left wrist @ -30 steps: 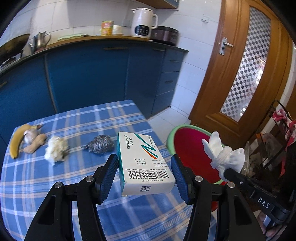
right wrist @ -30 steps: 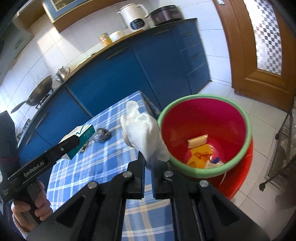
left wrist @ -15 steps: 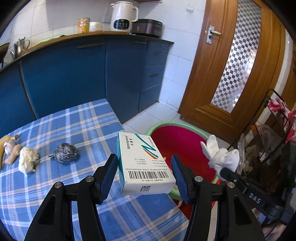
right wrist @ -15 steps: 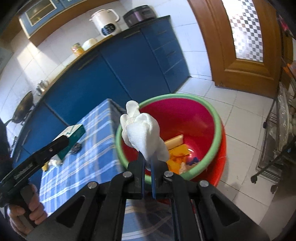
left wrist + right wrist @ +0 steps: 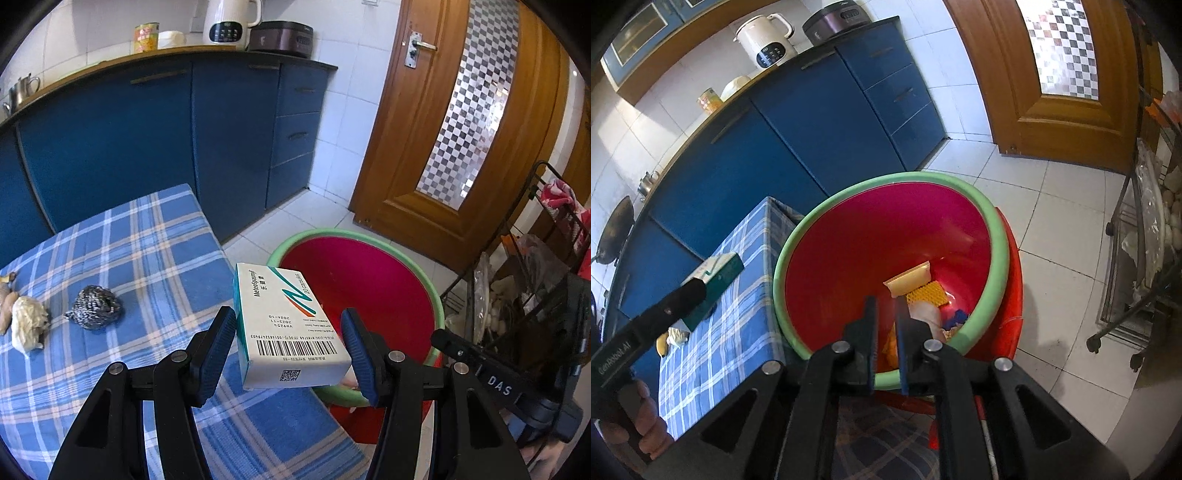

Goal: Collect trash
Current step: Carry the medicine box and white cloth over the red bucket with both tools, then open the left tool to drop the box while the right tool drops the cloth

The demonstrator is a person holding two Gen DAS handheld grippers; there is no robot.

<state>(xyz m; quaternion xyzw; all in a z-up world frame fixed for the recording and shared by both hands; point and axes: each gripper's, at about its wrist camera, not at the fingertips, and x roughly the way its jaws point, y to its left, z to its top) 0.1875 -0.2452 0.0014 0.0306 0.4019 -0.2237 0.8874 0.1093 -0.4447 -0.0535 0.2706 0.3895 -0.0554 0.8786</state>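
- Left wrist view: the white tissue, a second ago held up at the right, is gone. The left gripper [image 5: 290,330] stays clamped on the medicine box [image 5: 286,326], held over the table's [image 5: 155,243] right edge beside the red basin [image 5: 369,280]. The box reads "MeteoSpasmyl" and "20 CAPSULES".
- The right gripper's arm reads "DAS".
- Right wrist view: the right gripper [image 5: 886,321] has its jaws opening with nothing between them; the tissue [image 5: 925,314] lies in the basin. The left gripper's arm reads "GenRobot.AI".

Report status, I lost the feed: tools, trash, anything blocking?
Left tool clamped on box, at basin rim. Right tool opening, empty, over basin; tissue lies inside. Path clear.
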